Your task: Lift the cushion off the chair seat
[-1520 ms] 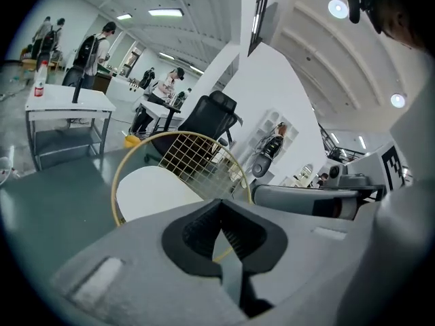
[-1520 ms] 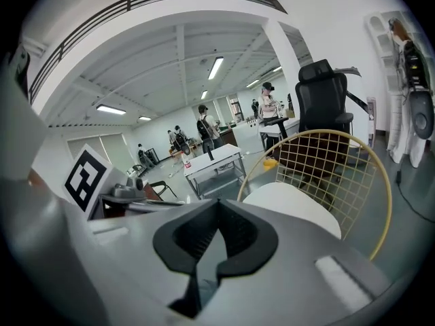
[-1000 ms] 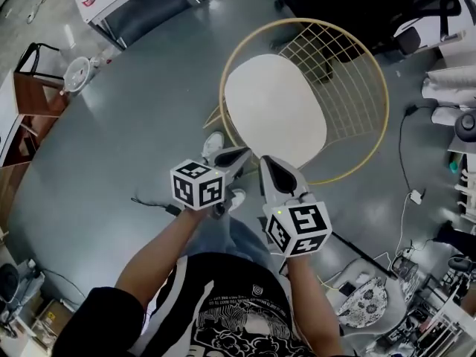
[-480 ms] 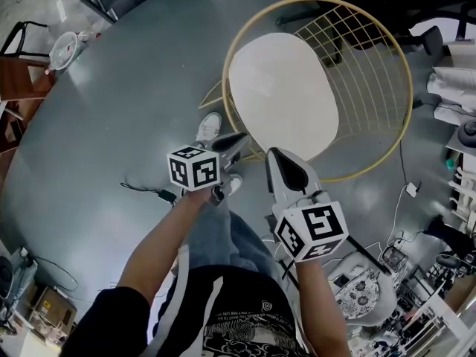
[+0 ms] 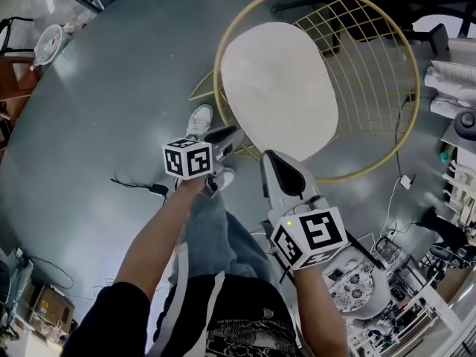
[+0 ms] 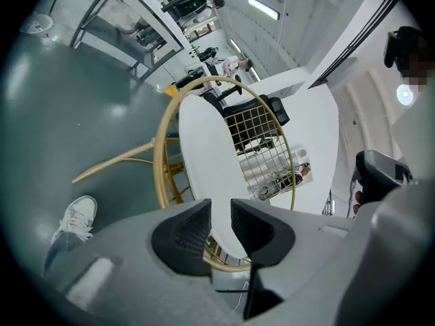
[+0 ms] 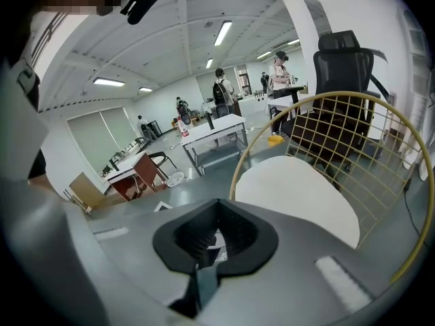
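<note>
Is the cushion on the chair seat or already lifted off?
On the seat: the white cushion lies flat inside the gold wire chair, covering its seat.

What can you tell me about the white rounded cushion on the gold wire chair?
The white rounded cushion is a plain, smooth, egg-shaped pad with no markings. It lies flat on the seat of the gold wire chair, inside the round rim. Nothing rests on it. The left gripper, jaws opening with nothing between them, and the shut right gripper hover close to its near edge, not touching.
</note>
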A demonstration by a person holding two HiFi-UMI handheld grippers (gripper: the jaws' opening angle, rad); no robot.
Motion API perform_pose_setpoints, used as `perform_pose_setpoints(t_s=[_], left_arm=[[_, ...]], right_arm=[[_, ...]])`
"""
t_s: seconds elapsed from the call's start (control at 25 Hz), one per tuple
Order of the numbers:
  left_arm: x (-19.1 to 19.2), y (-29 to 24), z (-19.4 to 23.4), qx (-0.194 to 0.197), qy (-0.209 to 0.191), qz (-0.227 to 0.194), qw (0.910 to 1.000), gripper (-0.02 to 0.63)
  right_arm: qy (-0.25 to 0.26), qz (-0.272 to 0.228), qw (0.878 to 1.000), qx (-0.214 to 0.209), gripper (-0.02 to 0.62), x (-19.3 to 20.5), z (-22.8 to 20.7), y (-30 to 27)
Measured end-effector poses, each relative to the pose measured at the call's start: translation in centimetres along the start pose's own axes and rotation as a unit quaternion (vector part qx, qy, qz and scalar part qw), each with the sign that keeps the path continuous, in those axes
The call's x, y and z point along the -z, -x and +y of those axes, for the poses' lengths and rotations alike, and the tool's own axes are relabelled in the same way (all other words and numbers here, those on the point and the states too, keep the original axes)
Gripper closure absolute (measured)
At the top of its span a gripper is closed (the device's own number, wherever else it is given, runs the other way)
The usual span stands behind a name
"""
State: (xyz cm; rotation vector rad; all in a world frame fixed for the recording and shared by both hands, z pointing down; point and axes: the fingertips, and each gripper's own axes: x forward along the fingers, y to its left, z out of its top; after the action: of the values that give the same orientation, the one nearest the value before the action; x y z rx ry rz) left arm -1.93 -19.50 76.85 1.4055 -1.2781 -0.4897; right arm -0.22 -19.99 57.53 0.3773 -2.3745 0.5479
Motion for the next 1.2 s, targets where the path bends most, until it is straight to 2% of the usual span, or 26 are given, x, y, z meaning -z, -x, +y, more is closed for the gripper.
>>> perform_pose_setpoints(t_s=[0.28, 0.44, 0.88, 1.08, 1.2], left_arm=[[0.6, -1.4, 1.9, 0.005, 0.031, 0.006, 0.9995, 0.457], [0.9, -2.3, 2.2, 0.011, 0.036, 0.018, 0.9991, 0.436], [0.4, -3.5, 1.7, 0.02, 0.043, 0.027, 0.9985, 0.437], [0.1, -3.8, 1.8, 0.017, 0.067, 0.026, 0.9972, 0.439], [0.3, -4.1, 1.8, 0.009, 0.093, 0.032, 0.9951, 0.485]], right_arm=[[-0.009, 0.021, 1.0, 0.004, 0.595, 1.2, -0.8, -0.3], [-0.014, 0.025, 1.0, 0.005, 0.595, 1.6, -1.2, -0.7], [-0.025, 0.029, 0.999, 0.009, 0.595, 1.5, -2.3, -1.0], [-0.031, 0.028, 0.999, 0.012, 0.595, 1.1, -2.9, -1.3], [-0.033, 0.03, 0.999, 0.013, 0.595, 0.9, -3.1, -1.4]])
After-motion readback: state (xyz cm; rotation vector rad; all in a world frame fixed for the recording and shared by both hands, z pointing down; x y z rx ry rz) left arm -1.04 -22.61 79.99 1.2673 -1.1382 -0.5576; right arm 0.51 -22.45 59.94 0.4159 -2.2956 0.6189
